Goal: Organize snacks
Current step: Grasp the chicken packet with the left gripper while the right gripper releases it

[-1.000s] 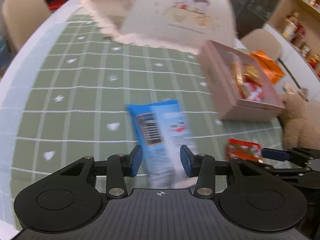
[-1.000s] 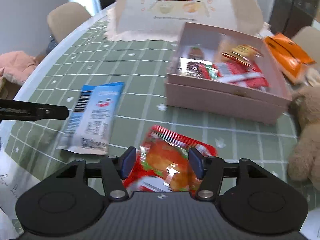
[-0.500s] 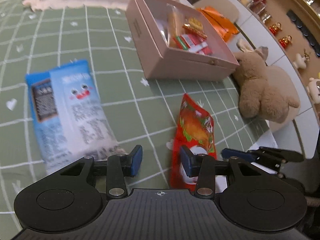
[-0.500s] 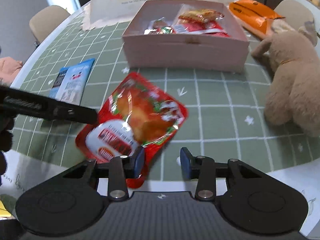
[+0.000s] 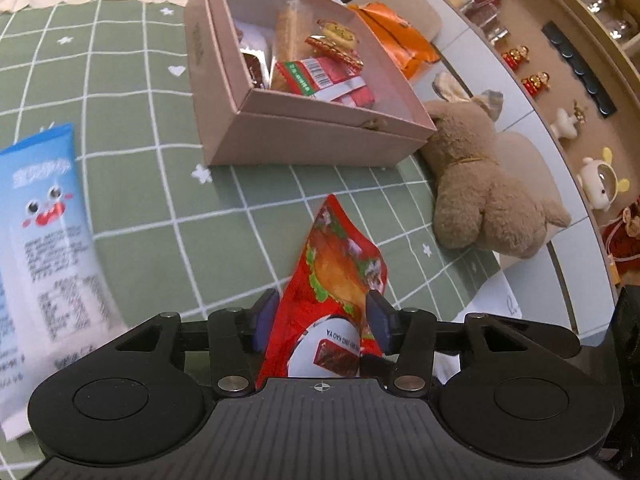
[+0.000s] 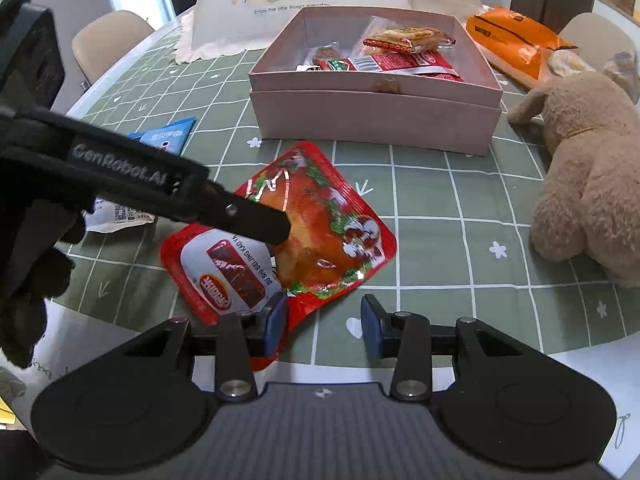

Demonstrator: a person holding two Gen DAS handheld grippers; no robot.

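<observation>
In the left wrist view the blue snack packet [image 5: 44, 240] runs off the left edge and its small print is smeared past reading, while the near end of the red roast-duck pouch [image 5: 336, 280] disappears under the left hand-held gripper [image 5: 322, 320] body. In the right wrist view that gripper's black finger [image 6: 240, 216] lies across the pouch's middle and covers most of the blue packet, leaving one corner and a white end showing. The pink box's [image 6: 376, 112] front wall hides the lower snacks inside.
</observation>
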